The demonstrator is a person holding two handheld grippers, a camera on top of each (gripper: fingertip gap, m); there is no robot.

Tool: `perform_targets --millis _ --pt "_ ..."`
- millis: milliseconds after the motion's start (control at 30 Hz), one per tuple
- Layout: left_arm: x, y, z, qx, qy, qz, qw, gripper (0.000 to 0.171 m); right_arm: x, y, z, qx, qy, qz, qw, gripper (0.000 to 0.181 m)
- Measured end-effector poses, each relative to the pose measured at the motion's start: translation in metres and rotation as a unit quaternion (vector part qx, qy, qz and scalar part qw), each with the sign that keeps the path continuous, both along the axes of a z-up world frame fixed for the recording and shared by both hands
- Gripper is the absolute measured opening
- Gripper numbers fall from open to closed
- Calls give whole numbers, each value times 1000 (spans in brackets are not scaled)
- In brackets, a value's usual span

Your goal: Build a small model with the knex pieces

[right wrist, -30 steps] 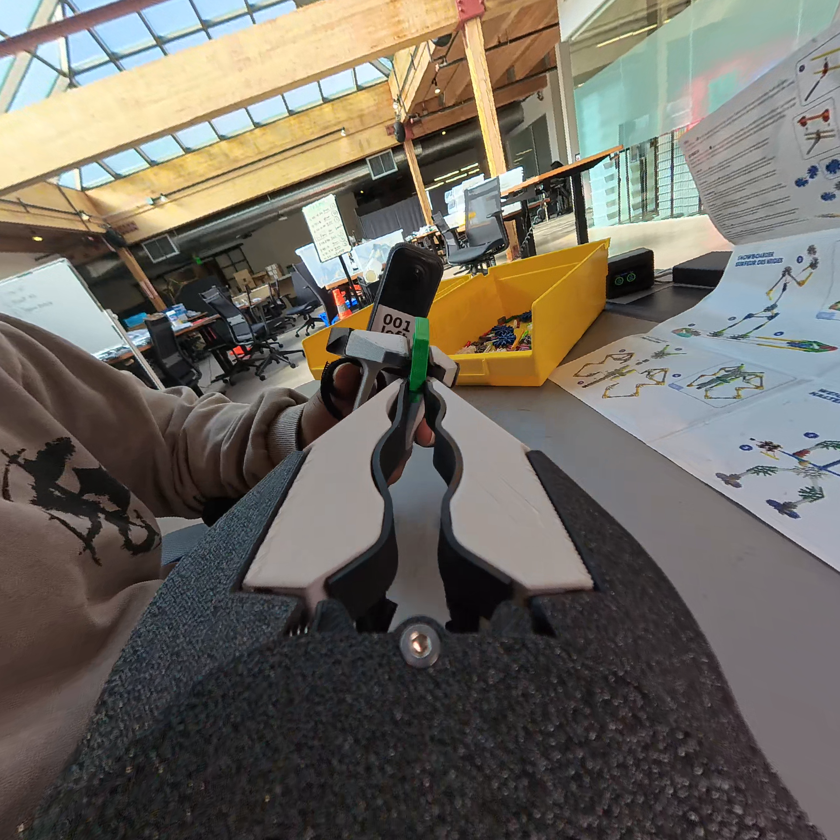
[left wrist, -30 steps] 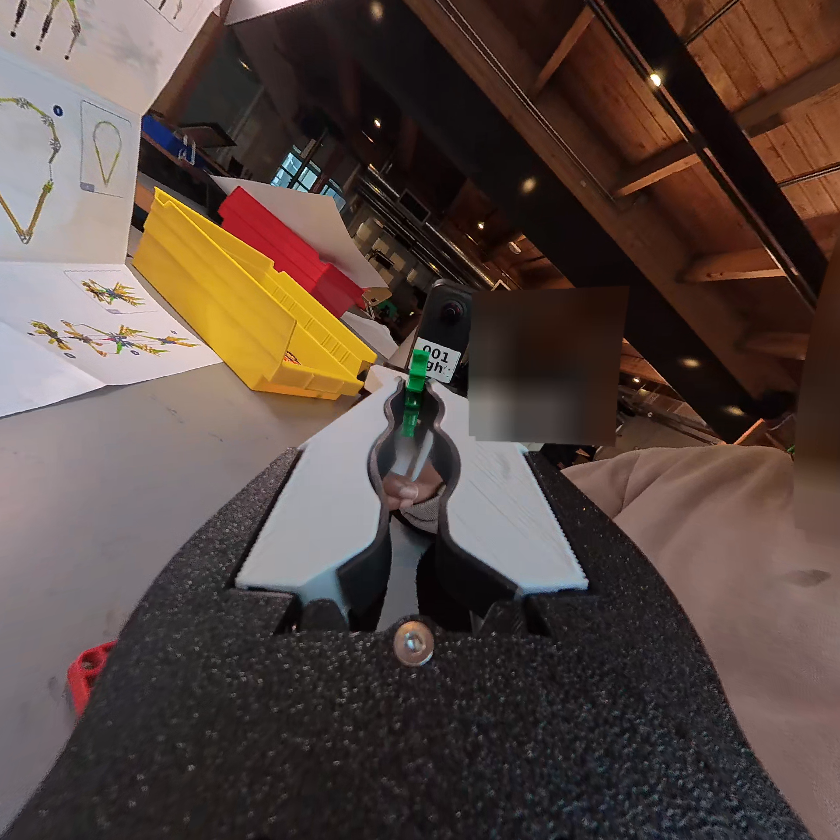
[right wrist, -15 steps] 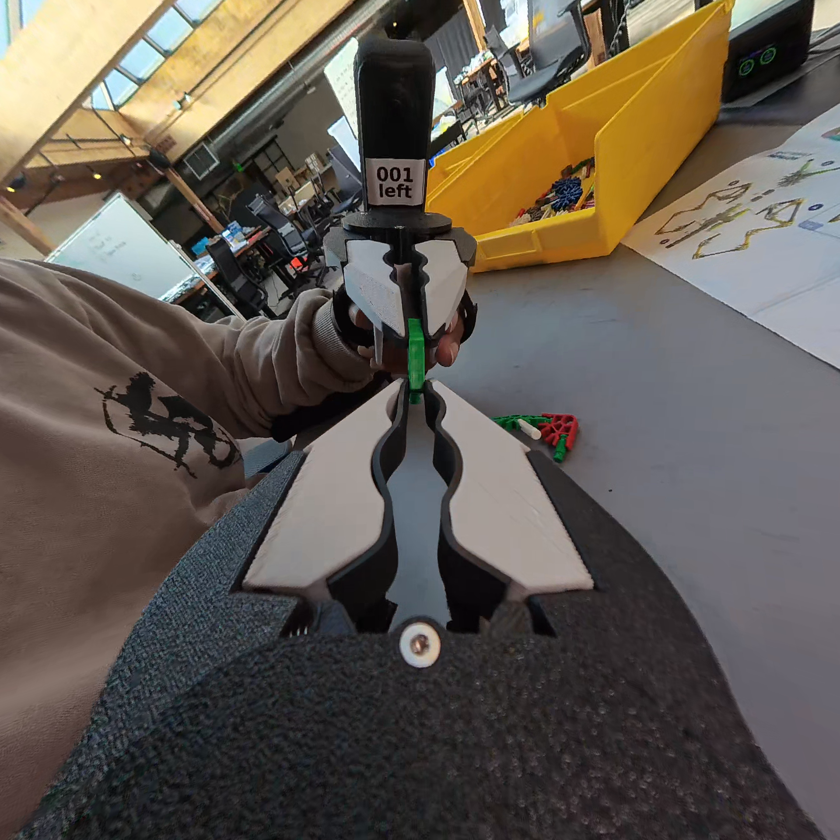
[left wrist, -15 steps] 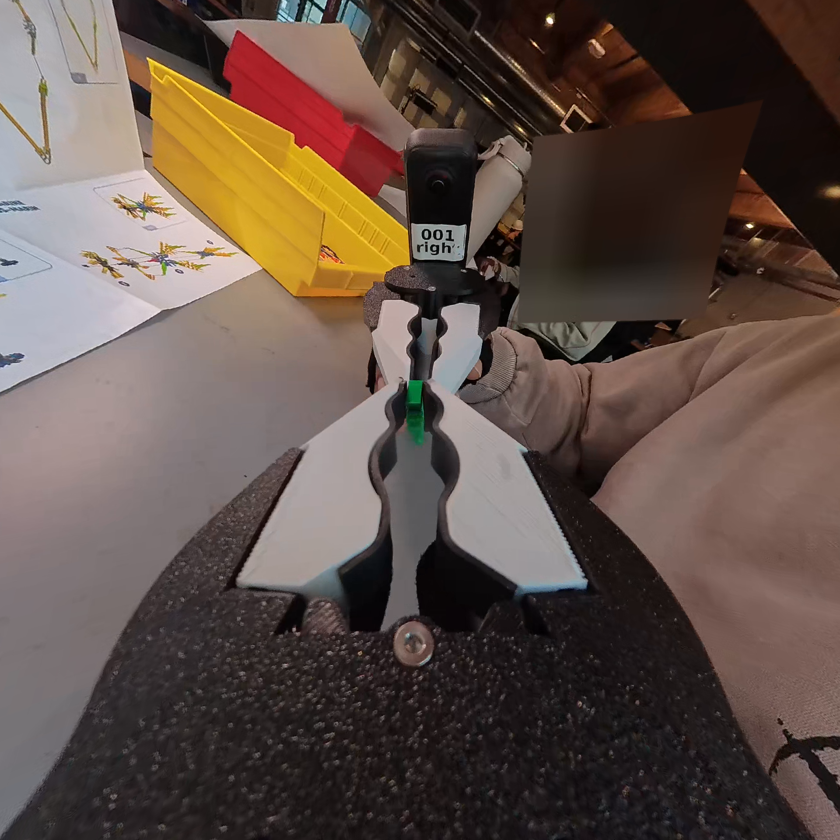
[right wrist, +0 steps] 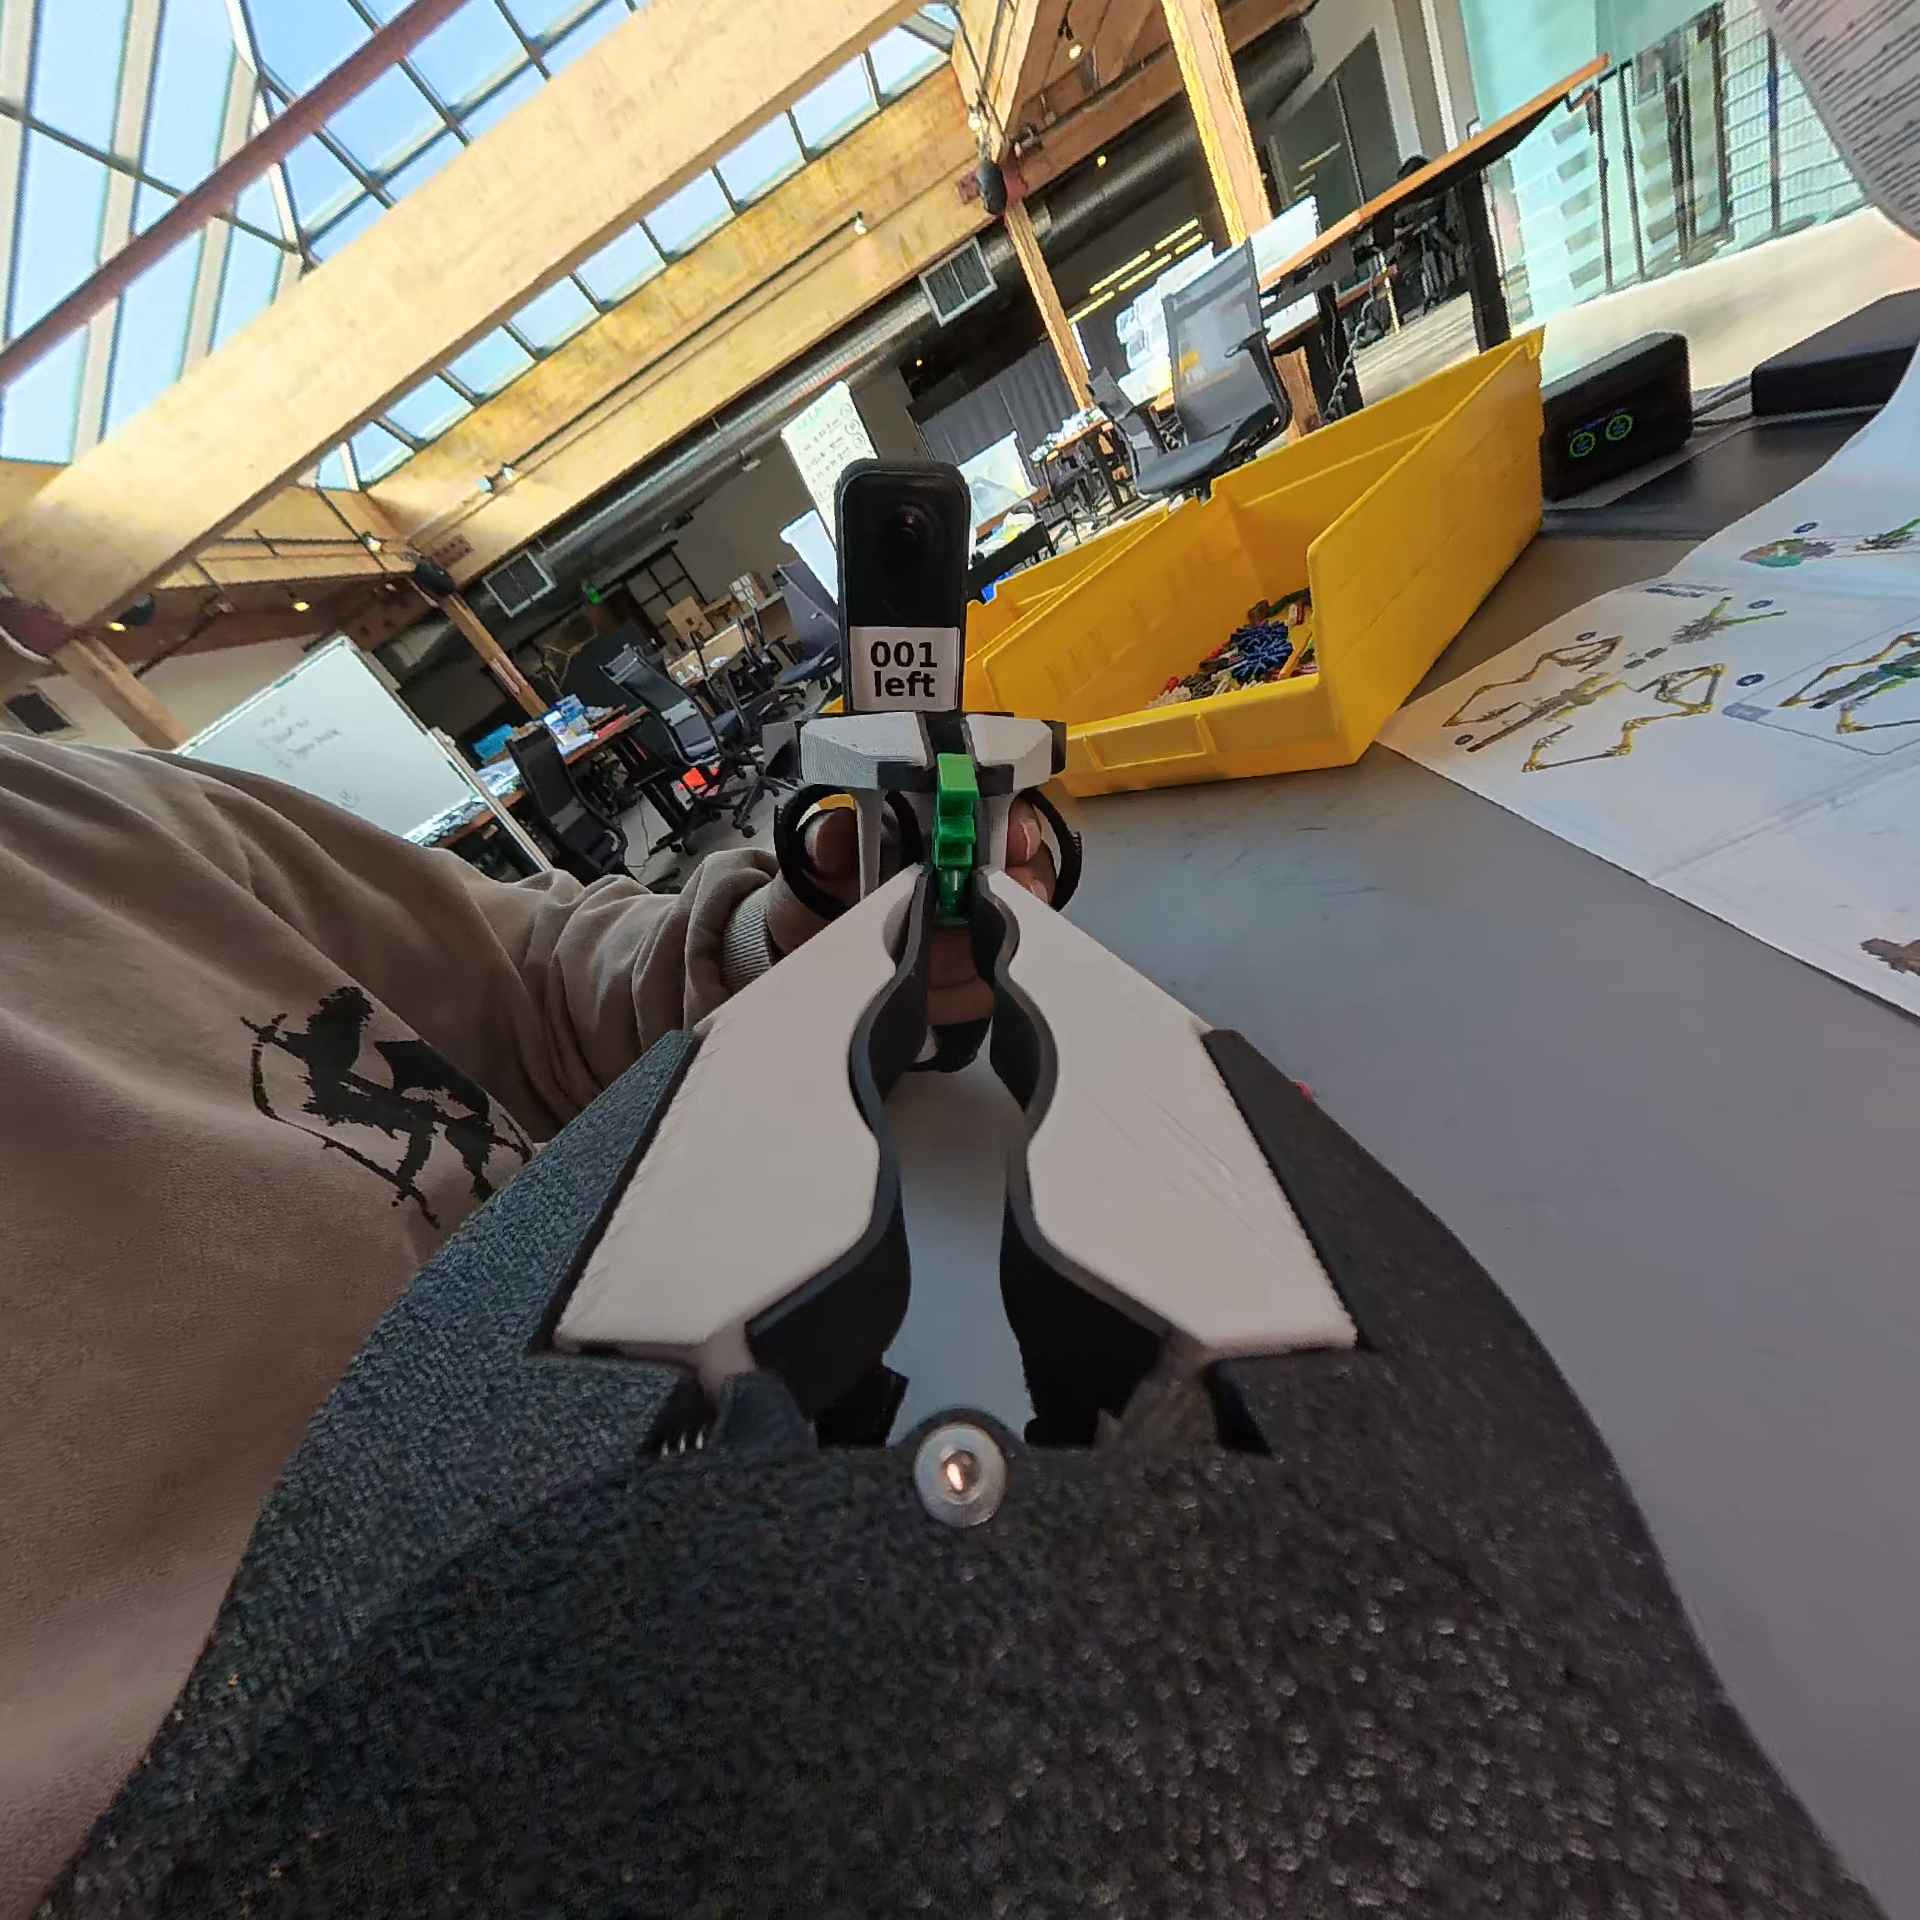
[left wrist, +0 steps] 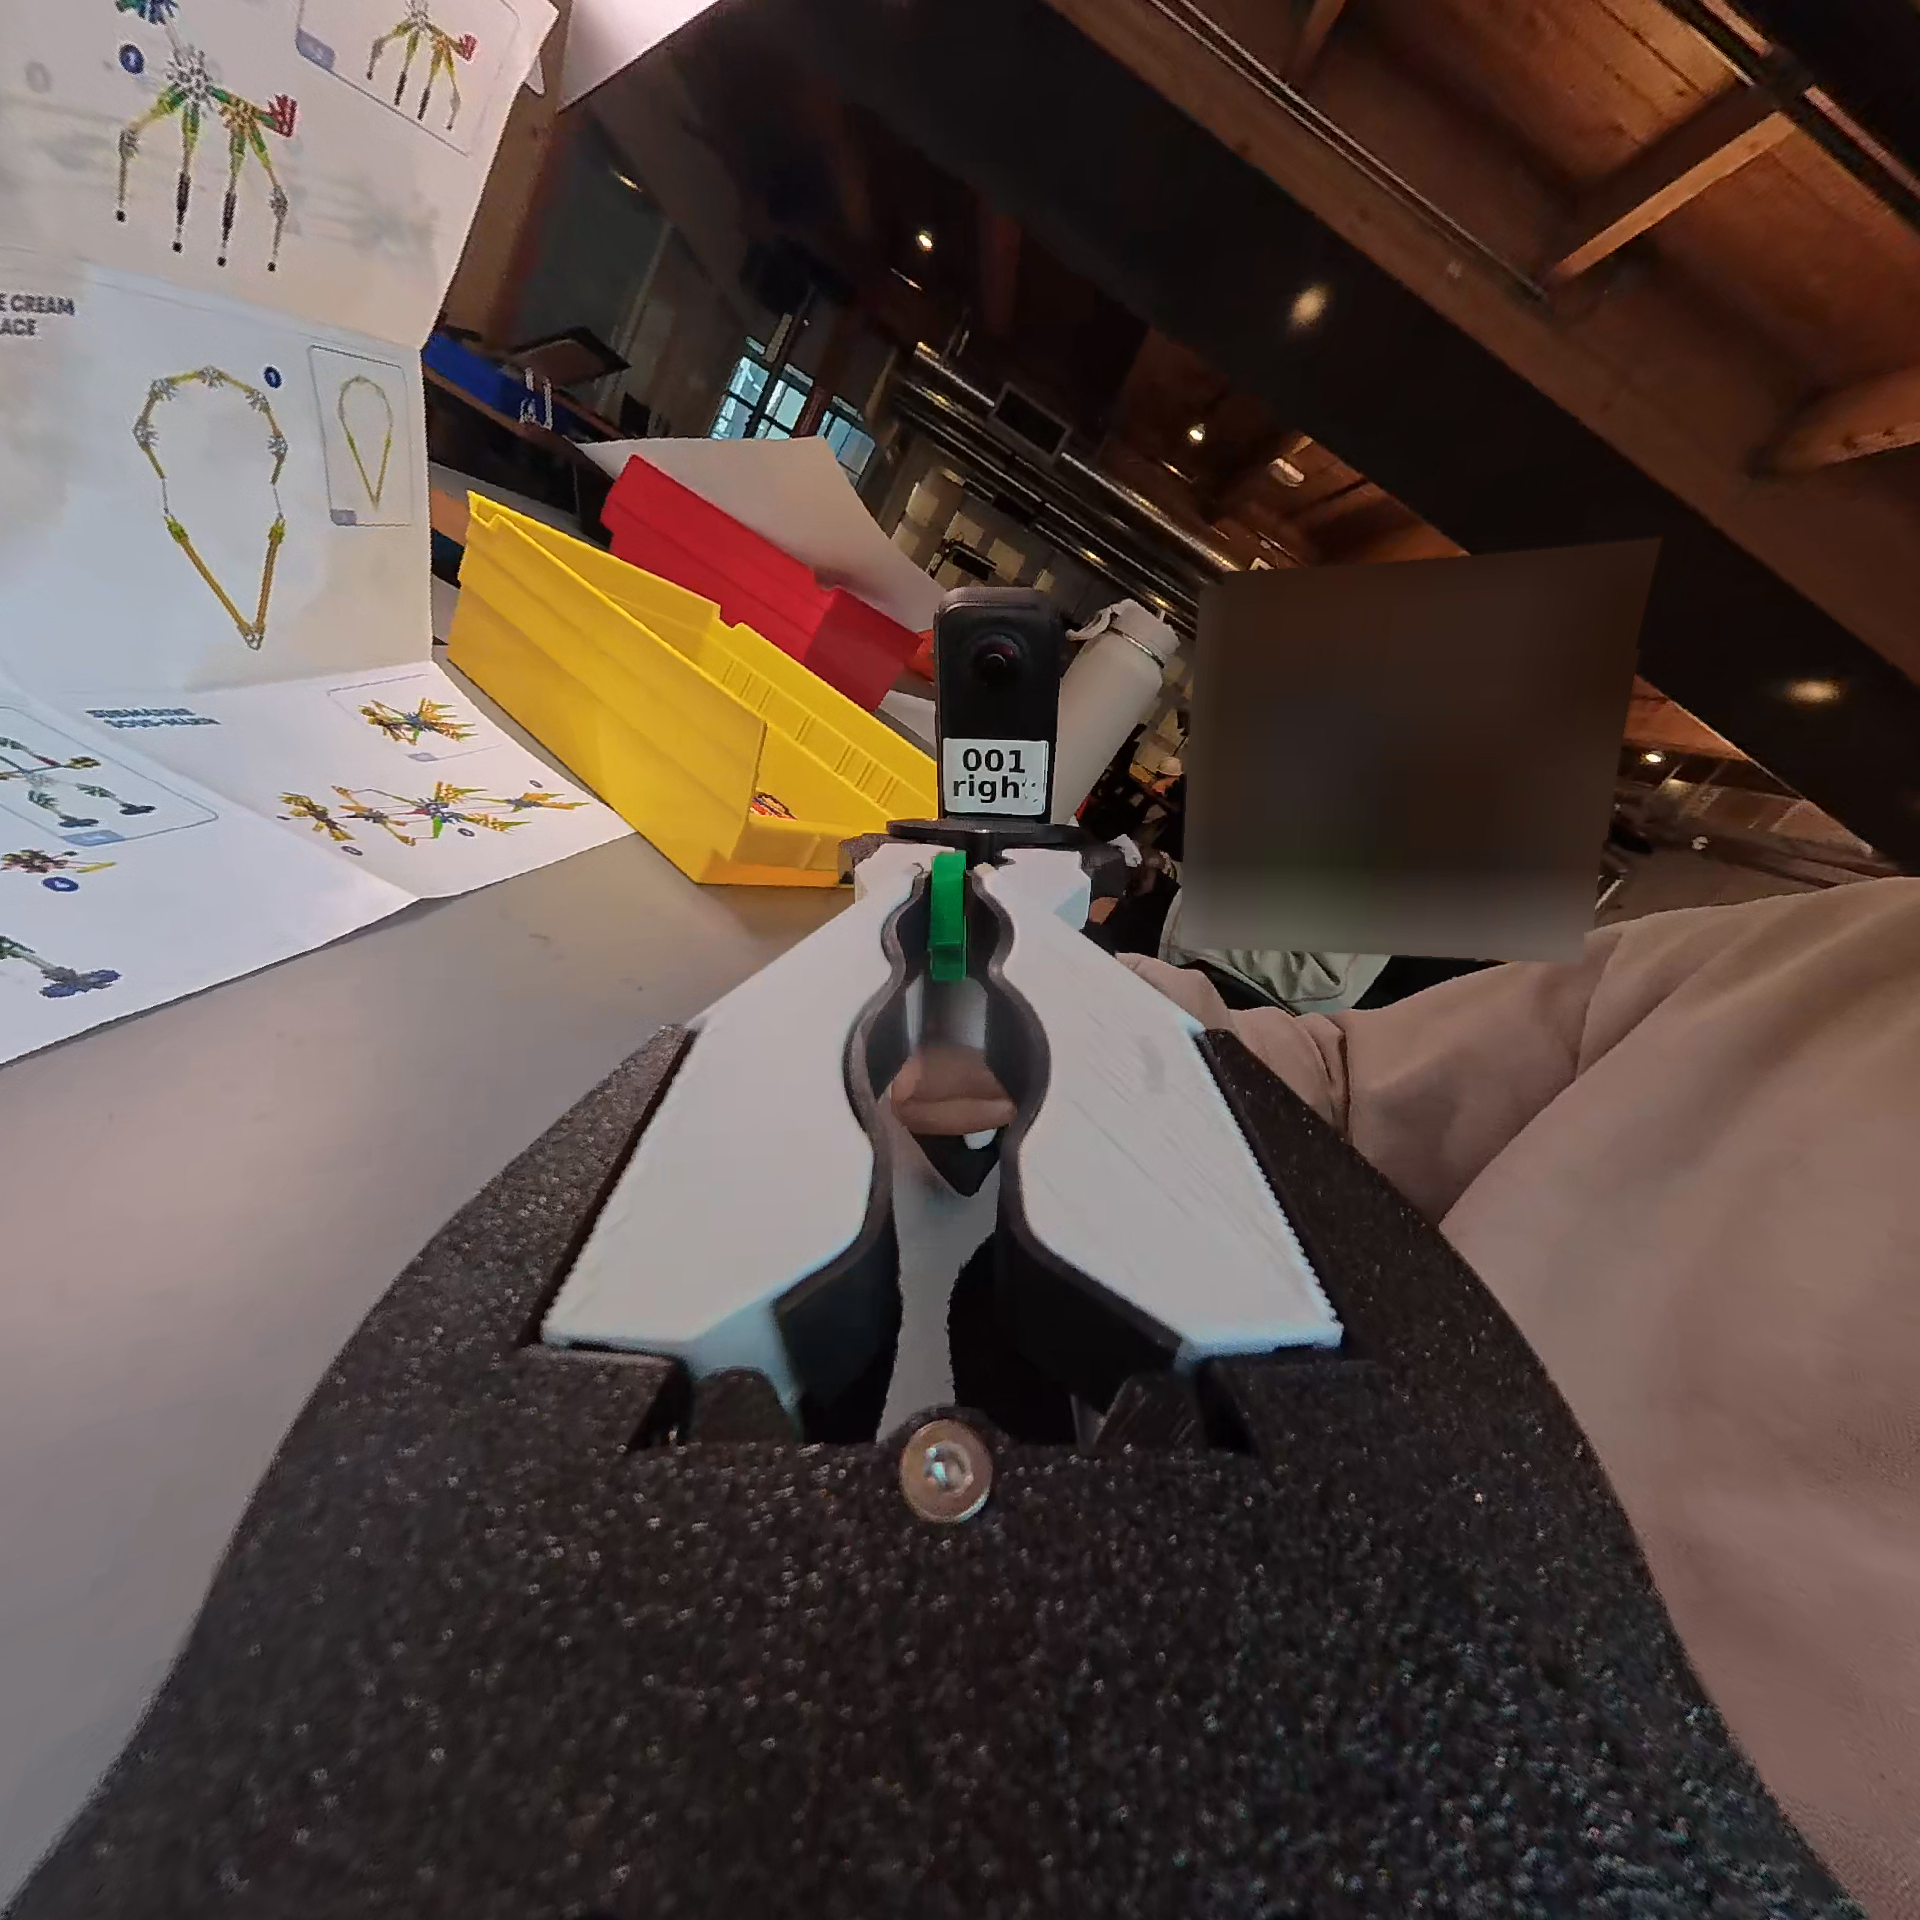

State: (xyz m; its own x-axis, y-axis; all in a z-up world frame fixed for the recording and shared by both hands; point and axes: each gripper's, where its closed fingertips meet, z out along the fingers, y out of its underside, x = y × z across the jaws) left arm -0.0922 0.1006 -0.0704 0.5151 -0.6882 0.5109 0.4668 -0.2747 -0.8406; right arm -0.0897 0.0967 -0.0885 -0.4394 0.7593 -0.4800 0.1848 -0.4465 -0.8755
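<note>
left gripper (left wrist: 943,914) fingers clamped on green connector piece (left wrist: 945,920) | right gripper (right wrist: 948,894) nose-to-nose, fingers pinching what I take for the same piece (right wrist: 953,831), apparently for a two-handed hold | both above grey bench (right wrist: 1455,987) | yellow parts bin (right wrist: 1351,623) beyond

Yellow bin (left wrist: 665,717), red bin (left wrist: 748,571), instruction sheet (left wrist: 208,790).

Open workshop hall: timber roof beams (right wrist: 540,239) w/ glazed skylights (right wrist: 125,114), blue sky thru them; dark wood ceiling w/ small spot lamps (left wrist: 1309,303) on other side. Furniture: black office chairs (right wrist: 665,717), raised desks (right wrist: 1455,177), whiteboard (right wrist: 332,738) at back. Grey tabletop (right wrist: 1455,1039) in foreground.
</note>
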Motion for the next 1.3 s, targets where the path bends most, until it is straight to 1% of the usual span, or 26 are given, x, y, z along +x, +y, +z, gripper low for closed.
perform_targets --millis 67,200,300,333,367,433,467,567,767,900,1000,1100,1300 --pt "1 0 -4 -7 9 -9 1000 4 2 3 2 2 -1 -1 1000 4" --pt "6 -5 -14 -34 31 -63 997 5 7 3 -2 21 -21 10 999 4" --pt "7 -4 -25 -46 69 -71 994 18 9 -3 -13 53 -53 27 997 4" --pt "9 -5 -28 -47 77 -76 993 18 9 -5 -15 64 -59 29 996 4" --pt "11 -6 -30 -50 83 -85 992 18 9 -7 -16 72 -62 30 995 4" --pt "16 -10 -34 -53 96 -98 989 12 8 -7 -19 82 -68 27 994 4" --pt "17 -9 -35 -48 108 -91 989 6 8 -5 -21 85 -71 25 994 4" --pt "16 -6 -40 -51 140 -70 986 5 7 -1 -26 77 -73 26 994 5" --pt "14 -3 -39 -58 116 -58 990 4 5 3 -23 56 -45 20 997 5" --pt "18 -5 -33 -54 96 -65 992 4 7 1 -16 71 -21 22 997 5" --pt "21 -8 -31 -56 80 -80 992 4 9 -1 -10 57 -6 27 998 5" --pt "25 -10 -33 -51 86 -84 991 4 9 -2 -8 47 -4 31 998 5" --pt "25 -7 -29 -24 92 -61 994 4 10 0 -5 50 -3 21 999 5"
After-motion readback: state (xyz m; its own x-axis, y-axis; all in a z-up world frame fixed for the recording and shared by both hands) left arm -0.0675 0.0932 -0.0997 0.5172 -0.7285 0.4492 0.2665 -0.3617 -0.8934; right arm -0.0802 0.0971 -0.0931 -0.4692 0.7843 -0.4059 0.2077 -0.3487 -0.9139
